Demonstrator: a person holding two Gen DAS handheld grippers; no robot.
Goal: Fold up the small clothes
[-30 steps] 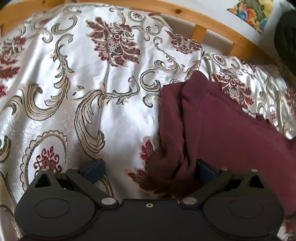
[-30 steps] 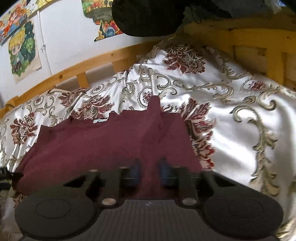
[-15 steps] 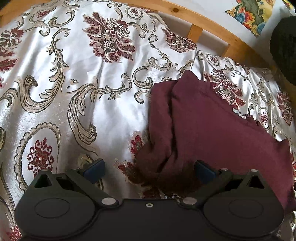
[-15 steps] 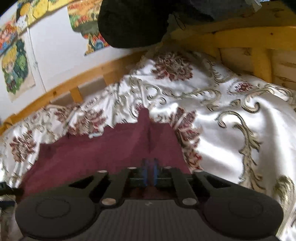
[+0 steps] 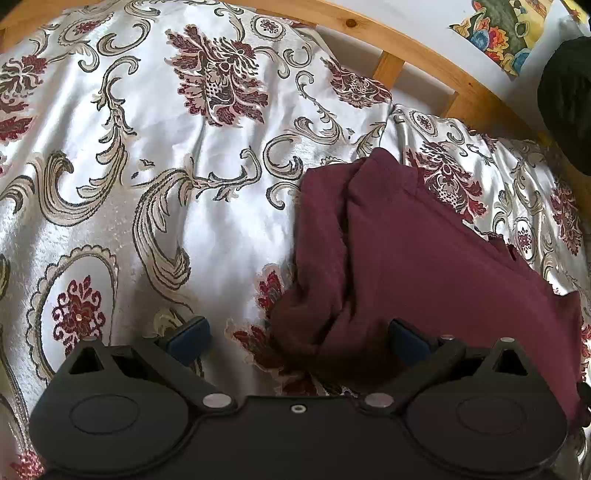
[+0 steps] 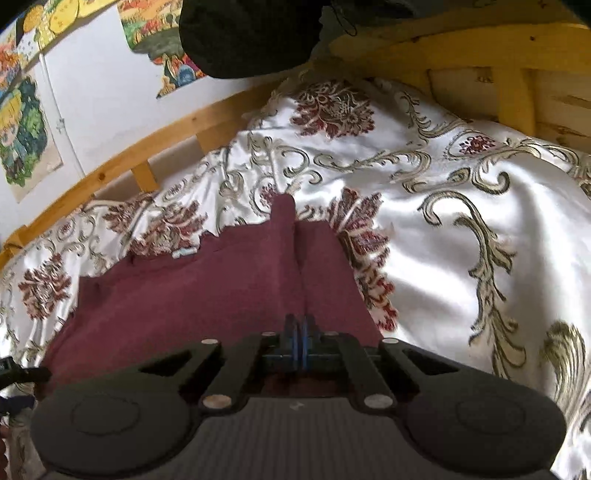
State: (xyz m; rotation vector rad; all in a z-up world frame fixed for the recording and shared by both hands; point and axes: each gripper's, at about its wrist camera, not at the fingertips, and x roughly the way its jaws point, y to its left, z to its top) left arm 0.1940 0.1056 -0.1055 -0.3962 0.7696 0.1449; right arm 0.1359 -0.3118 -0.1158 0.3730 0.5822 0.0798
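A maroon garment (image 5: pixel 424 266) lies on a white satin bedspread (image 5: pixel 184 221) with a dark red floral pattern. My left gripper (image 5: pixel 295 332) is open low over the garment's bunched near corner, which sits between its blue pads; the right pad (image 5: pixel 402 336) rests against the cloth. In the right wrist view the garment (image 6: pixel 203 295) spreads ahead and to the left. My right gripper (image 6: pixel 299 328) is shut on the garment's near edge, and a raised crease runs from its pads to the far tip.
A wooden bed rail (image 5: pixel 406 44) curves round the far side of the bed (image 6: pixel 147 147). A black bundle (image 6: pixel 251 33) hangs over the rail near cartoon posters (image 6: pixel 26 129) on the white wall. The bedspread (image 6: pixel 443 240) lies bare to the right of the garment.
The right gripper's jaws came together from a small gap onto the cloth, and a crease rose in front of them. The left gripper stayed open and hardly moved.
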